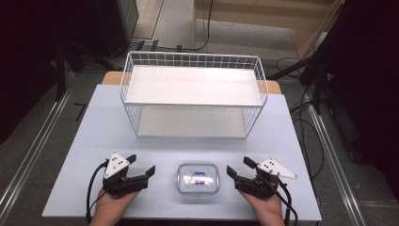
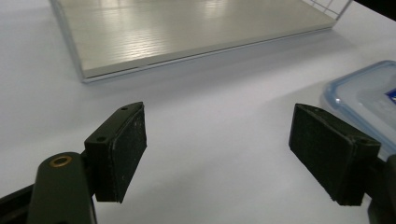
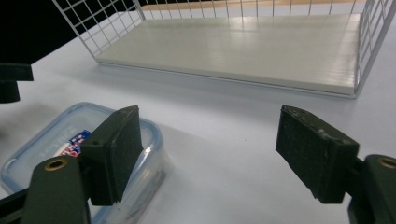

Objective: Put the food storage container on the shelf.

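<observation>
**Both your grippers open and empty**

Your left hand [image 1: 109,207] comes in from the bottom edge in the high view, wrapped around the rear of the left gripper [image 1: 141,165], whose jaws point up and to the right. They stand wide apart with nothing between them. Your right hand [image 1: 267,207] mirrors it: the right gripper [image 1: 240,167] aims up and to the left, its jaws also spread wide and holding nothing. A cable trails back from each gripper past your wrist.
</observation>
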`<action>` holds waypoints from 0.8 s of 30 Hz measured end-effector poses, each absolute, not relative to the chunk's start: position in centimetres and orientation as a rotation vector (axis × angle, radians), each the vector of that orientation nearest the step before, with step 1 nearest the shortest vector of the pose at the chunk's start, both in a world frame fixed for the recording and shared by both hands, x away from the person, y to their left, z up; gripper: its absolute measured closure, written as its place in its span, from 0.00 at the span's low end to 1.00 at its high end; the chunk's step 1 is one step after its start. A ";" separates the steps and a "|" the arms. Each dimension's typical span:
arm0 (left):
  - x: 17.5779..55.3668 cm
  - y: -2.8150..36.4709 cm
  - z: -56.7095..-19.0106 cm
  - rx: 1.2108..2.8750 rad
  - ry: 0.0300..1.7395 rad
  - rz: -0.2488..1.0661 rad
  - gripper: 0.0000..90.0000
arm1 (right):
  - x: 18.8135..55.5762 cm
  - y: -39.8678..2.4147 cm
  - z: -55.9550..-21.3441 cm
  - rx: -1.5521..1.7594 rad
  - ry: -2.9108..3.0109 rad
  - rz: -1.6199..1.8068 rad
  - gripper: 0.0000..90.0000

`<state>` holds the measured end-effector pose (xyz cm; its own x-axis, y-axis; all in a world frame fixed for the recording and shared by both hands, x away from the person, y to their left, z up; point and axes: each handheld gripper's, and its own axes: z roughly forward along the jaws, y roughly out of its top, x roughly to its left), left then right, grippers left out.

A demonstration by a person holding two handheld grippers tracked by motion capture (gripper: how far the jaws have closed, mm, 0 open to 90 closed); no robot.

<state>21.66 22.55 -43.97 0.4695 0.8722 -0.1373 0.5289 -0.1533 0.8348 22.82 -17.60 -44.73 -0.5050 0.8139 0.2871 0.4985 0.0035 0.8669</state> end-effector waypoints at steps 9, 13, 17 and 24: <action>21.4 20.5 -43.7 1.813 1.130 0.295 0.20 | 22.3 -16.3 -44.4 1.323 2.064 1.568 0.22; 21.6 19.4 -44.0 1.838 1.107 0.210 0.21 | 22.2 -15.1 -44.6 1.317 2.131 1.588 0.22; 21.6 18.5 -44.8 1.851 1.110 0.121 0.22 | 22.0 -14.2 -45.1 1.345 2.206 1.605 0.23; 21.9 17.7 -45.7 1.849 1.108 -0.019 0.24 | 22.2 -13.6 -46.2 1.428 2.304 1.585 0.25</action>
